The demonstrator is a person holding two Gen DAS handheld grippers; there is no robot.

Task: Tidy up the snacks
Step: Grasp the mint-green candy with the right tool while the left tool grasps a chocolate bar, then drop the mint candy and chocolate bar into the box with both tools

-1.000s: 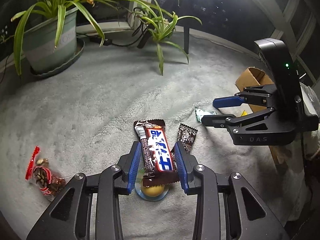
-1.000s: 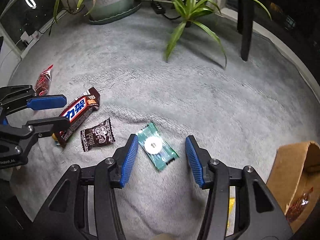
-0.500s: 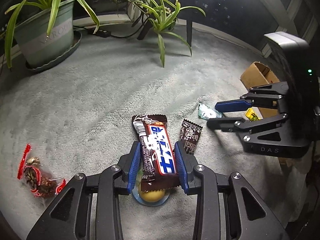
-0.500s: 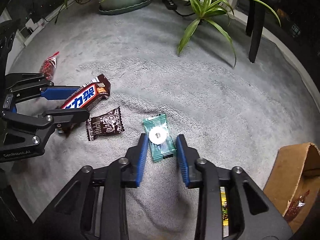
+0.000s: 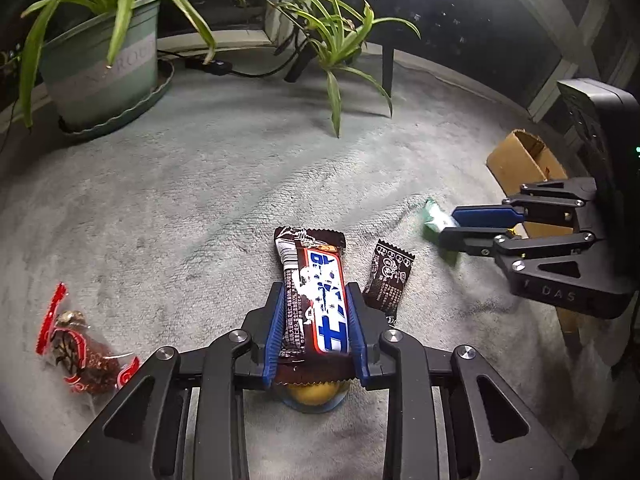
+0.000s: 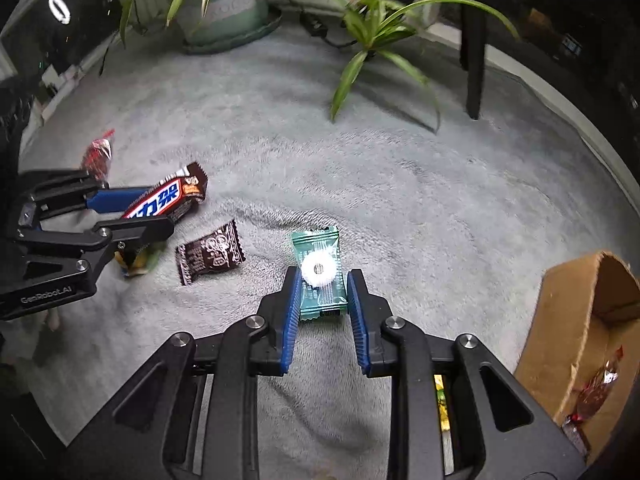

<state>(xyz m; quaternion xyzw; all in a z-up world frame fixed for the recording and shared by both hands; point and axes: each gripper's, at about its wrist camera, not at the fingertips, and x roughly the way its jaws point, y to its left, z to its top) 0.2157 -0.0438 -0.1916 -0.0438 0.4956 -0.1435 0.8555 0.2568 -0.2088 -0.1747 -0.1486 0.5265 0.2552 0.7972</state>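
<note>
Now the left tongs (image 5: 316, 330) are closing, clamped on the chocolate bar (image 5: 316, 300); the right tongs (image 6: 325, 312) are closing on the green candy (image 6: 320, 276), cardboard box (image 6: 576, 320) just to their right.

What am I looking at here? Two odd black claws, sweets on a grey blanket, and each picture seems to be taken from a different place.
No robot arm here: a person holds a two-finger gripper in each hand, each with a camera looking along its fingers. One picture is the left gripper's view, the other the right gripper's, and each also shows the other from the side. The left jaws are closing on a chocolate bar lying over a yellow sweet. The right jaws are closing on a green mint packet. A small brown packet and a red-wrapped snack lie loose on the grey blanket. A cardboard box already holds one red-wrapped snack.
</note>
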